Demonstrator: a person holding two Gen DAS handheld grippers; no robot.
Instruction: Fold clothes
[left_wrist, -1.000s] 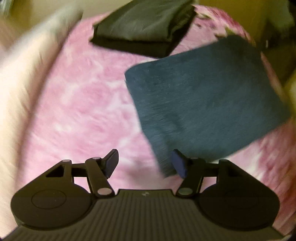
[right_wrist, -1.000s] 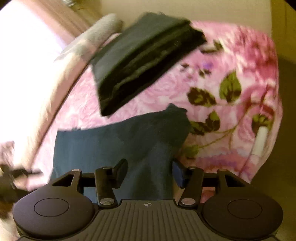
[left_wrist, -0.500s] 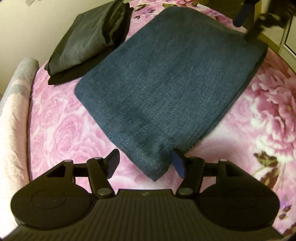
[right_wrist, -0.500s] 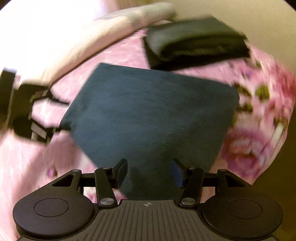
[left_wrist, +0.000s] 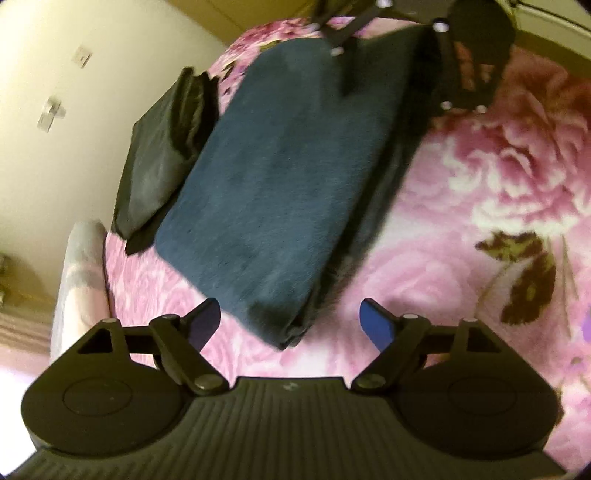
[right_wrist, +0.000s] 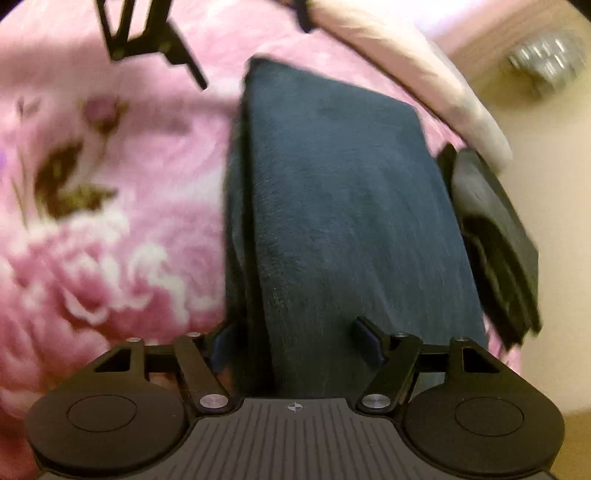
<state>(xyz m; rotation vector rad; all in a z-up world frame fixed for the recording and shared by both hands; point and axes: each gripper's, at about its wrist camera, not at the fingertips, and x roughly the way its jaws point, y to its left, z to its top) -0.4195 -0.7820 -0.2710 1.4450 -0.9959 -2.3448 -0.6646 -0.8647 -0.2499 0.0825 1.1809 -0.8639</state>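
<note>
A folded dark blue garment (left_wrist: 288, 177) lies flat on the pink floral bedspread (left_wrist: 480, 221). My left gripper (left_wrist: 290, 326) is open, and the garment's near corner sits between its blue pads. At the opposite end my right gripper (right_wrist: 295, 341) is open too, straddling the layered edge of the same blue garment (right_wrist: 343, 206). Each view shows the other gripper at the far end: the right gripper (left_wrist: 424, 44) in the left wrist view, the left gripper (right_wrist: 155, 40) in the right wrist view. A folded black garment (left_wrist: 162, 155) lies beside the blue one.
A pale rolled pillow or blanket (left_wrist: 79, 280) borders the bed near a cream wall (left_wrist: 55, 129). The black garment (right_wrist: 495, 240) sits close to the bed's edge. The pale roll (right_wrist: 413, 74) runs along the far side in the right wrist view.
Both grippers swung round to opposite ends of the blue garment and opened wider. The garment now lies lengthwise between them, with the black pile to one side.
</note>
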